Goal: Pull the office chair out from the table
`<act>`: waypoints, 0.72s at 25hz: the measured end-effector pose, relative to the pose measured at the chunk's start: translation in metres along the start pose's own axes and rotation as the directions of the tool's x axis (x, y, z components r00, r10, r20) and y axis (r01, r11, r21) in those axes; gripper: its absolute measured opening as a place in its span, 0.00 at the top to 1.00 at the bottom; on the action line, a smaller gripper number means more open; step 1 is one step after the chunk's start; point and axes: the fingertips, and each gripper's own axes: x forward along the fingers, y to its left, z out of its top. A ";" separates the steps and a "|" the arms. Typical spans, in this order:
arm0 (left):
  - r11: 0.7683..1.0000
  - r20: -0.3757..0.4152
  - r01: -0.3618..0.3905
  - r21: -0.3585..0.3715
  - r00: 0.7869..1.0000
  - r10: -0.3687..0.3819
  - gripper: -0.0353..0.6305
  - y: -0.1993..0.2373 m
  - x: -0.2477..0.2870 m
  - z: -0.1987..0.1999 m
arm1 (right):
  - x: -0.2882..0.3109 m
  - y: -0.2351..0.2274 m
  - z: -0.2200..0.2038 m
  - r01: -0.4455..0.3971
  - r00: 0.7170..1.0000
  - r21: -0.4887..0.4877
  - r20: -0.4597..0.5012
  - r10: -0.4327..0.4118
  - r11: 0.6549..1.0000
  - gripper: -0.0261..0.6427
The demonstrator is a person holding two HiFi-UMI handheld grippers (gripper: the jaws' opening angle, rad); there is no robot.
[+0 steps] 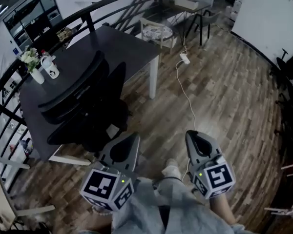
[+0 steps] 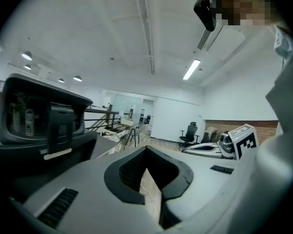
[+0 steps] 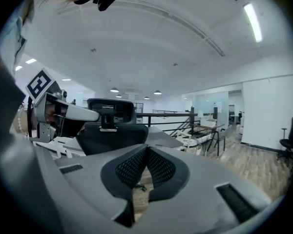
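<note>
1. Standing at the left middle of the head view, the black mesh-backed office chair with a separate headrest (image 1: 83, 106) is sitting pushed in against the near long edge of the dark grey rectangular tabletop on white legs (image 1: 122, 48). It has not yet been pulled out.

2. Both tools are hovering low in the frame, short of the chair and touching nothing. The left gripper (image 1: 133, 136) is showing its jaws pressed together with nothing between them. The right gripper (image 1: 192, 133) is doing the same, closed and empty.

3. The chair is lying up and to the left of both sets of jaws. The left gripper is sitting just beside the chair's lower edge. The right gripper is staying well apart from it, over bare wood-plank floor (image 1: 224, 96).

4. The backrest's long edge is running diagonally, from lower left to upper right, parallel to the tabletop's edge. So the pull is probably going to run toward the lower right of the frame.

5. In the left gripper view the chair is filling the far left. In the right gripper view it is sitting left of centre, above the jaws. Neither tool is pointing squarely at it.

6. Judging from this, the jaws are needing to open and swing left before either can take the backrest rim, and the left one is looking better placed.

7. A white cable (image 1: 185, 89) is trailing across the floor to the right of the chair, which may be catching a caster.
</note>
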 end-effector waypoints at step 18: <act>0.787 0.132 -0.616 -0.015 0.779 0.613 0.93 0.121 -0.086 0.014 | 0.140 0.056 0.065 -0.452 0.873 -0.375 0.001 0.488 0.809 0.95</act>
